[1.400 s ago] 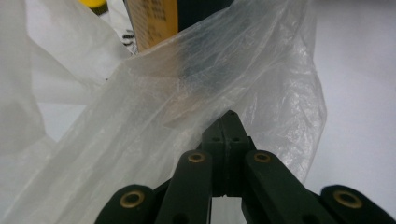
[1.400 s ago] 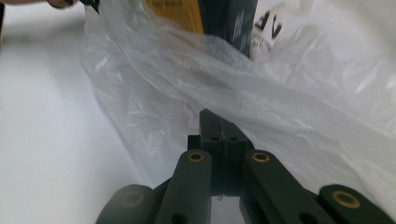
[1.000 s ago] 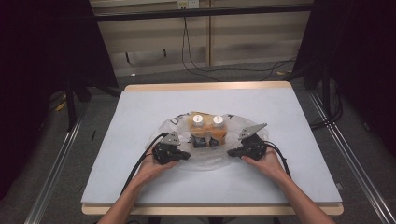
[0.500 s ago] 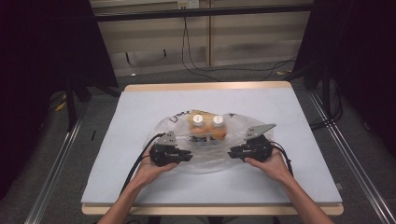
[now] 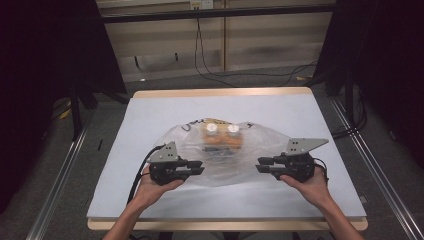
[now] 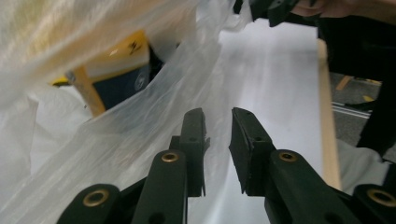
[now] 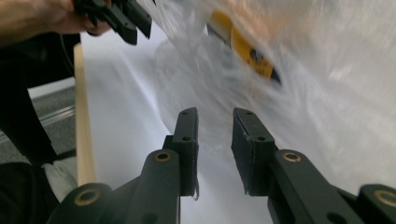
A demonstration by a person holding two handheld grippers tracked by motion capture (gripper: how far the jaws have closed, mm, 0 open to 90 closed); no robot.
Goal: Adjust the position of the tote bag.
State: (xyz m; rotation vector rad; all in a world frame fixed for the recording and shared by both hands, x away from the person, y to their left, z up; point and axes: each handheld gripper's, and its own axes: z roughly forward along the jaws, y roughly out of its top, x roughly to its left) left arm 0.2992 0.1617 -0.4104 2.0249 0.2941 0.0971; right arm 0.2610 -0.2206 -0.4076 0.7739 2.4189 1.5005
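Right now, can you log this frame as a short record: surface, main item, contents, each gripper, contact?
surface: table with a pale top and wooden edge
main item: clear plastic bag, lying crumpled at mid-table
contents: orange-yellow package with two white round caps, inside the bag
left gripper: jaws just been opening, nothing between the fingers, at the bag's left edge
right gripper: jaws just been opening, nothing between the fingers, at the bag's right edge
contact: neither gripper grips the bag
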